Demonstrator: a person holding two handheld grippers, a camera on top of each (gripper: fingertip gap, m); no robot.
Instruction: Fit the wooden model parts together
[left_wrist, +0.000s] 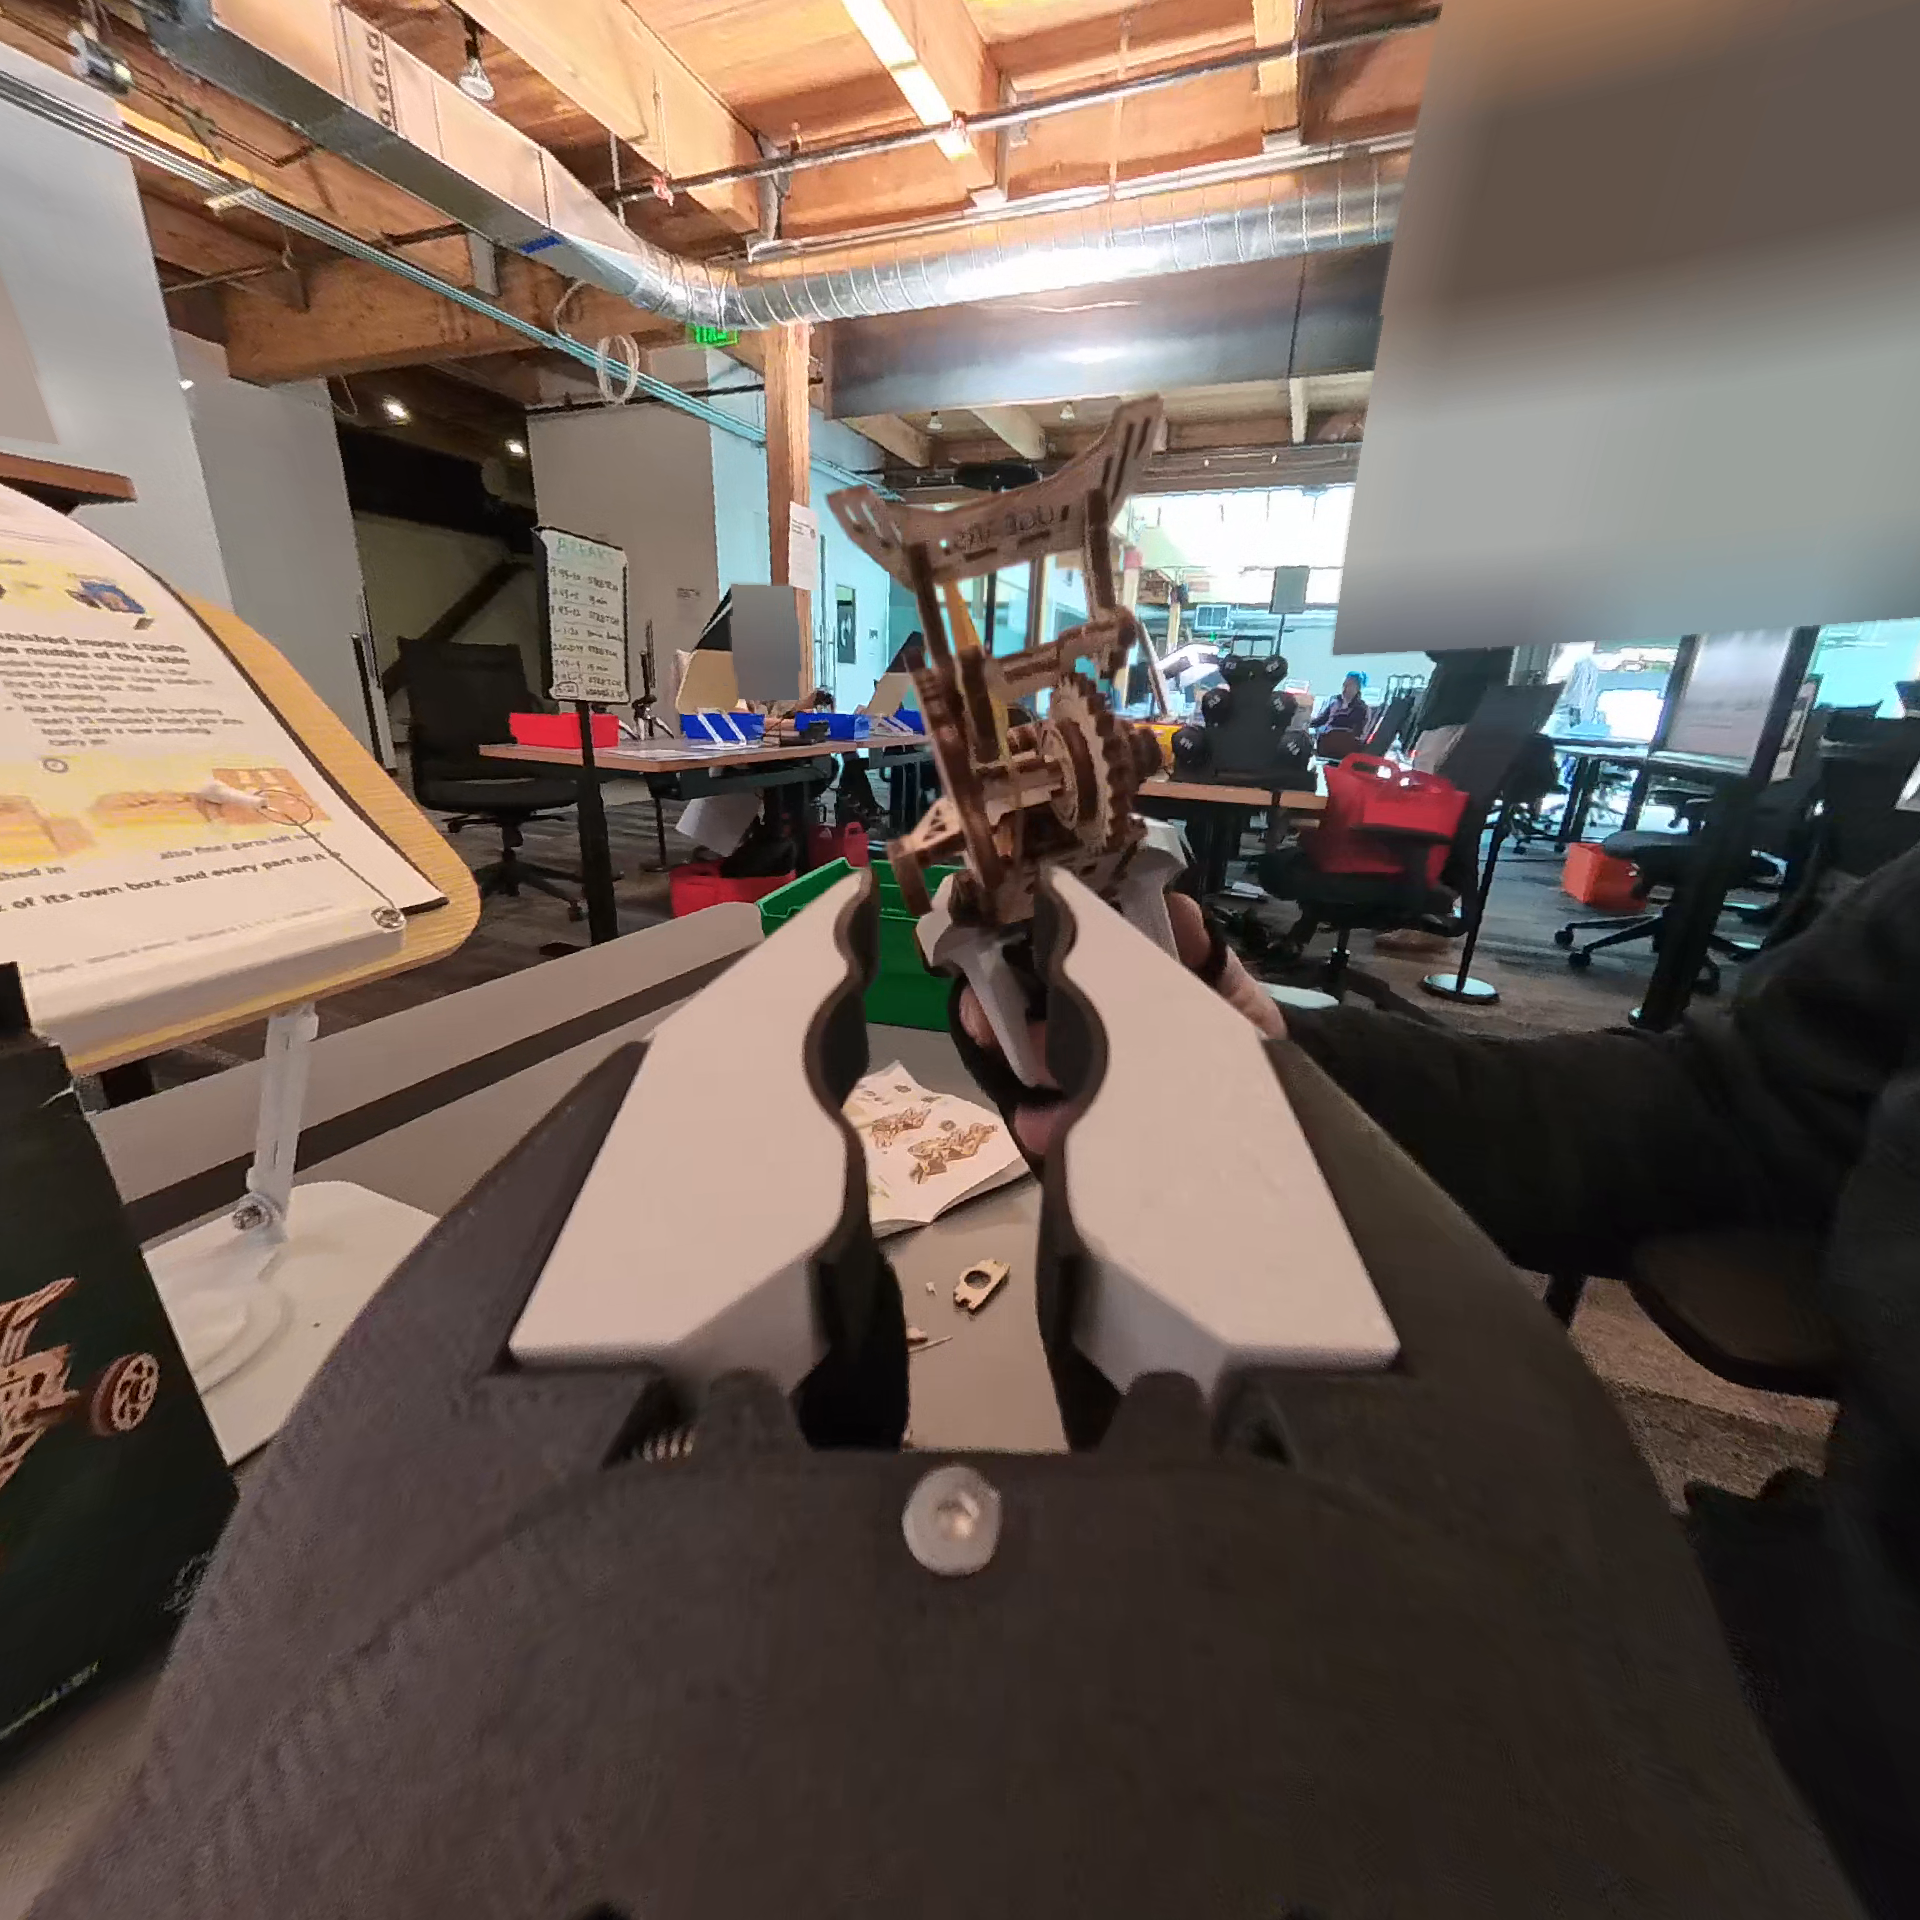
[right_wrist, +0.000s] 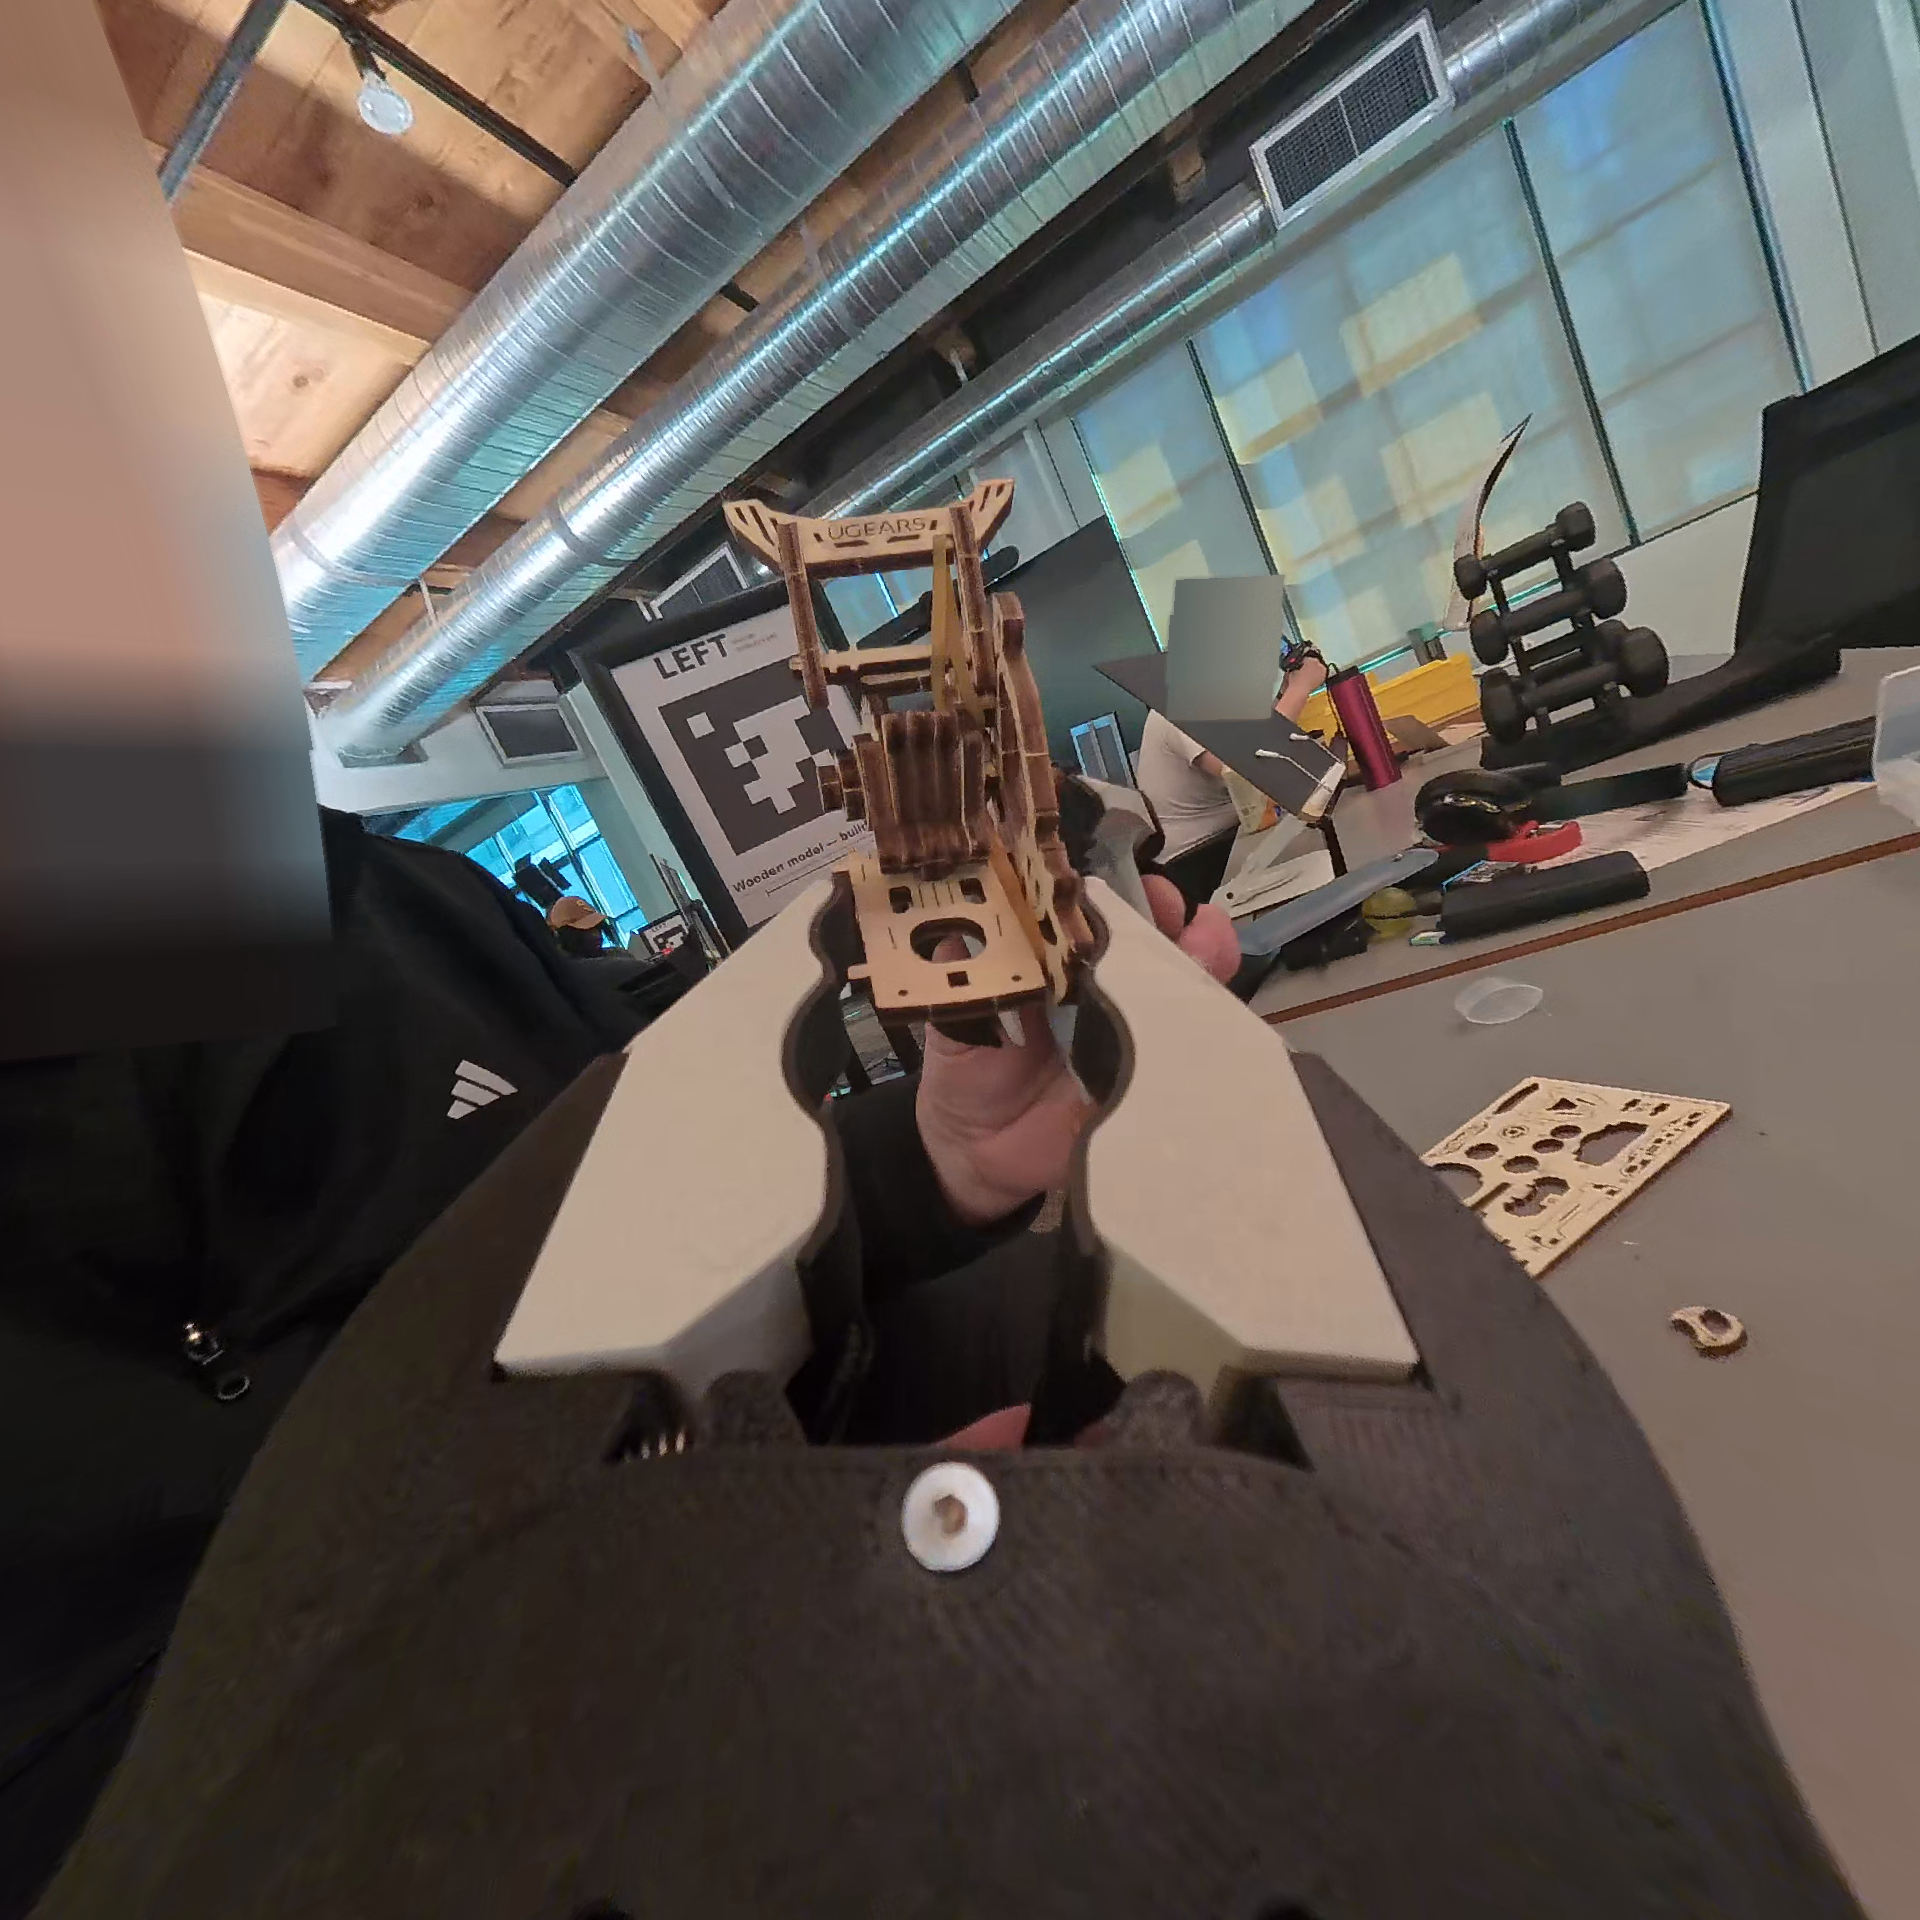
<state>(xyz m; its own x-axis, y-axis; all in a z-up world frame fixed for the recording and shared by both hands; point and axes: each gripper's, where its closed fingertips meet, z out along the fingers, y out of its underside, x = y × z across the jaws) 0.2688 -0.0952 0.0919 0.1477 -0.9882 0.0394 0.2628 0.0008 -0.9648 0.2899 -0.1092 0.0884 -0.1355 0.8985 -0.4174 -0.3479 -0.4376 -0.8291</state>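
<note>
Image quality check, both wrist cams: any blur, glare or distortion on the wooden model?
Left wrist view: wooden model slightly motion-blurred, backlit by bright windows, fisheye bending at the edges. Right wrist view: model sharp, evenly lit, no glare; horizon tilted, table slanted.

Your left gripper (left_wrist: 956, 925) has pale grey wavy-edged fingers (left_wrist: 727, 1122) on a black printed body, one silver screw at six o'clock. Your right gripper (right_wrist: 951, 935) matches it. You wear a black sleeve (left_wrist: 1558, 1122) at three o'clock.

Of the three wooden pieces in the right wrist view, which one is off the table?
The assembled model, raised up; the punched sheet and small loose piece lie flat on the table.
</note>
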